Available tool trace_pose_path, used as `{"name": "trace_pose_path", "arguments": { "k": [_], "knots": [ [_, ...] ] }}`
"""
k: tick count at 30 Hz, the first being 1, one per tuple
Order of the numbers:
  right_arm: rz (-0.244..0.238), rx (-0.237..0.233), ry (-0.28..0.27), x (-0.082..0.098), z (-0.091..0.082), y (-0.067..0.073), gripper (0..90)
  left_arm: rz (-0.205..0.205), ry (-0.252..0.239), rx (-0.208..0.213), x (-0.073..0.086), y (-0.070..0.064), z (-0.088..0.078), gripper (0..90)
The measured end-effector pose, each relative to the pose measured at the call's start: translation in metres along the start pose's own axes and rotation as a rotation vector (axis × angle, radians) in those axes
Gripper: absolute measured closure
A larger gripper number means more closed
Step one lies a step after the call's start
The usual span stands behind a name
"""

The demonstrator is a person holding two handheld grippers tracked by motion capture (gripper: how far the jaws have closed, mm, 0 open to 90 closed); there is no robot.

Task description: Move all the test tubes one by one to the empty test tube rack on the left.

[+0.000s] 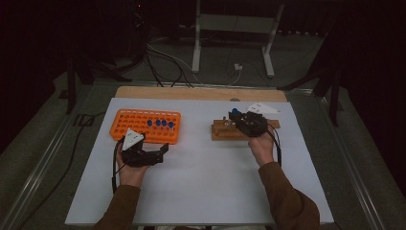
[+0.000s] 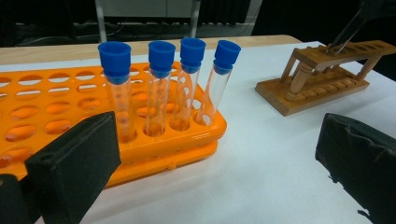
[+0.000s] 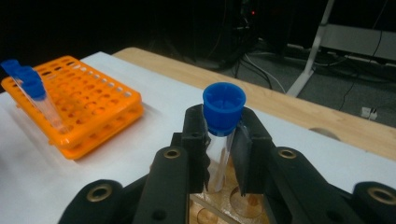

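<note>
Right claw (image 3: 219, 154) clenched on blue-capped test tube (image 3: 220, 140) above wooden rack (image 1: 229, 130); left claw (image 1: 146, 154) released, near orange rack (image 1: 125, 125).

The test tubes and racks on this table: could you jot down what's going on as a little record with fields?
Surface: white table top
Orange rack: holds four clear tubes with blue caps, standing in a row
Wooden rack: to the right of the orange one
Right claw: shut on a blue-capped tube, upright above the wooden rack's holes
Left claw: open, holding nothing, near the orange rack
</note>
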State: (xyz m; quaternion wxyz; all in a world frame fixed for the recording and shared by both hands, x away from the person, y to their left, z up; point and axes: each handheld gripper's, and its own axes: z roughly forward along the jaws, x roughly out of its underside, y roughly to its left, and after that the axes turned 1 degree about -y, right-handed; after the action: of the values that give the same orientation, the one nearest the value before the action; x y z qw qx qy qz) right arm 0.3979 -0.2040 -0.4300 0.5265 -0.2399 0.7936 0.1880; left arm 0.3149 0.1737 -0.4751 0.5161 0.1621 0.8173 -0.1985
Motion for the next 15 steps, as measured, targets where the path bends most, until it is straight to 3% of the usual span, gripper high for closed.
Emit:
{"name": "trace_pose_path", "arguments": {
  "k": [8,15],
  "knots": [
    [-0.012,0.001,-0.032,-0.014,-0.014,0.002,76.8,0.006,0.002,0.012,-0.001,-0.002,0.001,0.7],
    [-0.021,-0.025,-0.04,-0.02,-0.022,0.006,76.8,0.016,-0.008,0.038,-0.007,-0.009,0.001,0.8]
  ]
}}
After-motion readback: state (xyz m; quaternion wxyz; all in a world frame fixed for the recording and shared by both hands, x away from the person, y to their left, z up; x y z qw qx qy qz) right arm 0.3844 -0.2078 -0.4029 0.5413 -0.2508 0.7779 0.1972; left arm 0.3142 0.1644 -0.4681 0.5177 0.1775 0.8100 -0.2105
